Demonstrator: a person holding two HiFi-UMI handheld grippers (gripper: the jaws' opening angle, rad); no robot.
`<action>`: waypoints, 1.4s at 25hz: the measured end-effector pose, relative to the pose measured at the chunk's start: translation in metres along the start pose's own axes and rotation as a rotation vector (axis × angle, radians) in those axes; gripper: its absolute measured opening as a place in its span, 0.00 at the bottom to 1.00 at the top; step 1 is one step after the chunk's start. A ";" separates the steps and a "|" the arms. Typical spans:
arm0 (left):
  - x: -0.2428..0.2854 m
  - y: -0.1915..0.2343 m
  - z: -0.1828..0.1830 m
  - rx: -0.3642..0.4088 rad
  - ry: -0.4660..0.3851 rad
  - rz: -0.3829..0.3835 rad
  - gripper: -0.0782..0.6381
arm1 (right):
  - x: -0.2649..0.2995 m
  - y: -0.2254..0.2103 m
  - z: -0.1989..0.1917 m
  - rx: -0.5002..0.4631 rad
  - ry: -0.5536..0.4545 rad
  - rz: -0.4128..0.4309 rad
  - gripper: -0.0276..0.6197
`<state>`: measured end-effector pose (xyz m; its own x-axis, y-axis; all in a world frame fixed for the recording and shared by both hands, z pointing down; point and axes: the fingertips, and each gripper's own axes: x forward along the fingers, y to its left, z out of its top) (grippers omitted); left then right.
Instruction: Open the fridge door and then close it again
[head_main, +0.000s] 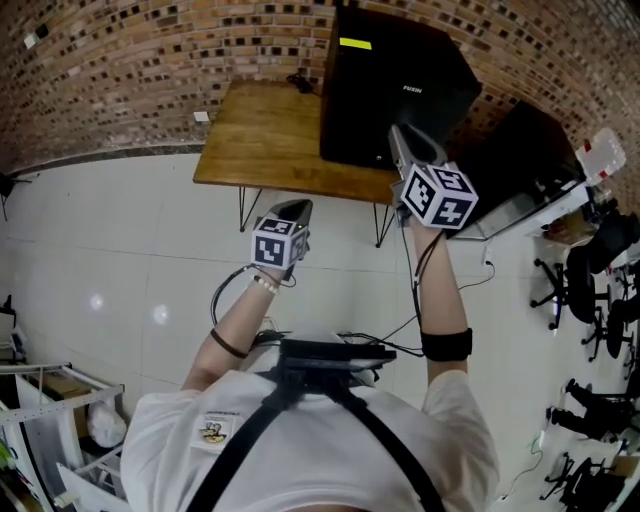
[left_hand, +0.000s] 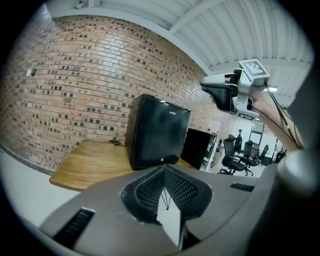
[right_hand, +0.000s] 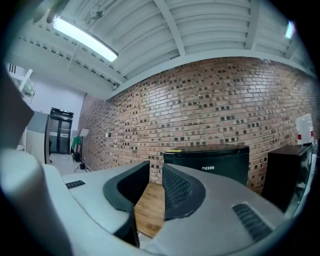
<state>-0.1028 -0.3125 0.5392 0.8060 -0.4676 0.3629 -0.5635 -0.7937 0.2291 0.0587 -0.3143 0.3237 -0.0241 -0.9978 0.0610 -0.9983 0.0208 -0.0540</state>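
The lower front edge of the fridge (head_main: 395, 90) is covered in the head view by the right gripper (head_main: 398, 130) raised before it. No handle can be made out on the black door in any view. In the right gripper view the fridge's lower part is cut off behind that gripper's own right-hand jaw, and only the top band with its lettering is seen. No gap is seen between door and body, so the door is judged shut. A second black cabinet (left_hand: 197, 147) beside the fridge is partly hidden behind it in the left gripper view.

The fridge is placed on the right end of a wooden table (head_main: 265, 140) against a brick wall (right_hand: 200, 110).

The right gripper is held level, pointed at the fridge front. In the left gripper view it is seen in the air above and to the right of the fridge, clear of it. Its jaws are parted by a narrow gap and nothing is held; only the table top is seen through the gap.

The left gripper (head_main: 295, 207) is held lower and to the left, short of the table edge and well apart from the fridge. Its jaws are pressed together on nothing.
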 end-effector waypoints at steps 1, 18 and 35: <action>0.002 -0.001 0.000 0.002 0.002 -0.003 0.11 | -0.001 -0.003 0.000 0.002 -0.001 -0.003 0.22; 0.019 -0.004 0.004 -0.013 -0.008 -0.006 0.11 | 0.001 -0.021 -0.001 -0.003 0.002 -0.022 0.22; 0.020 0.001 0.009 -0.029 -0.011 -0.001 0.11 | 0.000 -0.028 0.000 -0.004 0.005 -0.034 0.22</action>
<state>-0.0855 -0.3260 0.5388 0.8084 -0.4715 0.3524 -0.5678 -0.7825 0.2556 0.0862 -0.3150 0.3252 0.0095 -0.9977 0.0675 -0.9988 -0.0127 -0.0477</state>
